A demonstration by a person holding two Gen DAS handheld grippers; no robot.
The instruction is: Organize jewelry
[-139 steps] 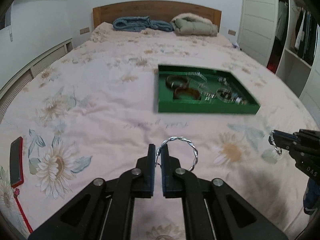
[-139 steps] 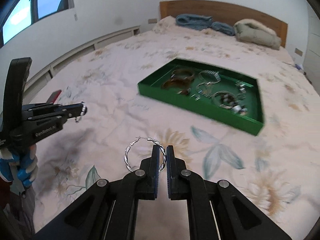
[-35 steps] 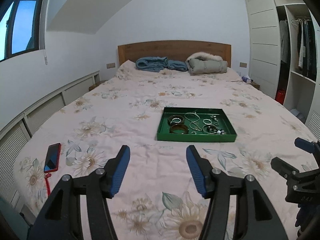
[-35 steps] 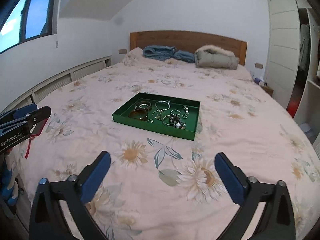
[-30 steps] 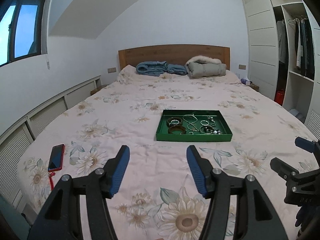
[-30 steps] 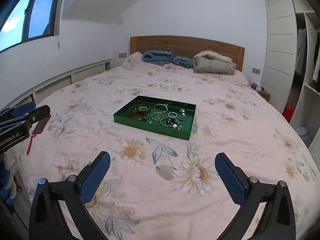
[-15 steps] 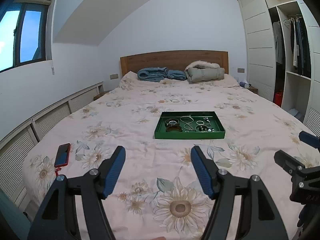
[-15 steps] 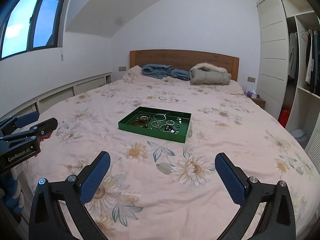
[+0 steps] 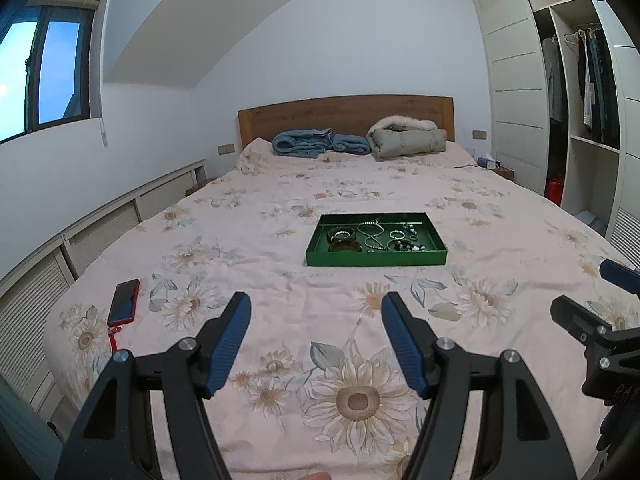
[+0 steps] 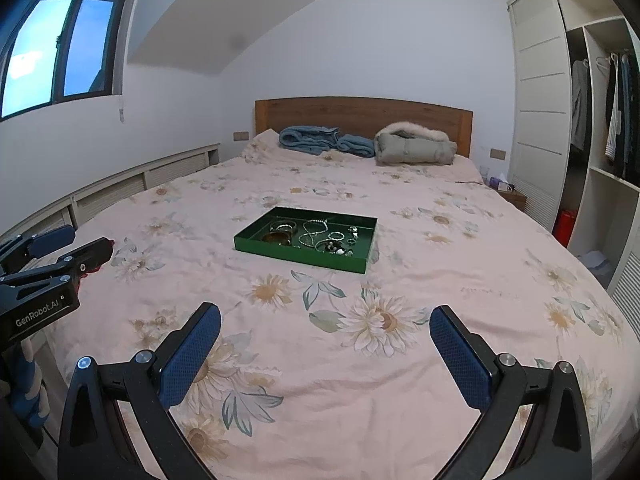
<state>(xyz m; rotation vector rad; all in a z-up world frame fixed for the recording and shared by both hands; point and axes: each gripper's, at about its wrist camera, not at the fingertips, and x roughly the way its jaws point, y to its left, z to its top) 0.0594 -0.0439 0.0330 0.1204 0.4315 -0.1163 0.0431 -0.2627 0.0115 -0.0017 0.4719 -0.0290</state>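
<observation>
Both grippers are held back near the foot of the bed (image 9: 280,184) — the left gripper (image 9: 316,308) and right gripper (image 10: 325,320) spread wide, holding nothing. The jewelry (image 9: 376,236) lies in the green tray (image 9: 376,259) (mid-bed), well apart from both.

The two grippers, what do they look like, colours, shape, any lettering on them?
Both are matte black, angular linkage frames with silver pivot bolts and two fingers lined with textured blue pads. The left gripper and the right gripper look alike in build. Seen side-on from the right wrist view, the left one's body carries white "GenRobot.AI" lettering. A blue and white glove shows below it. No cables are visible.
</observation>
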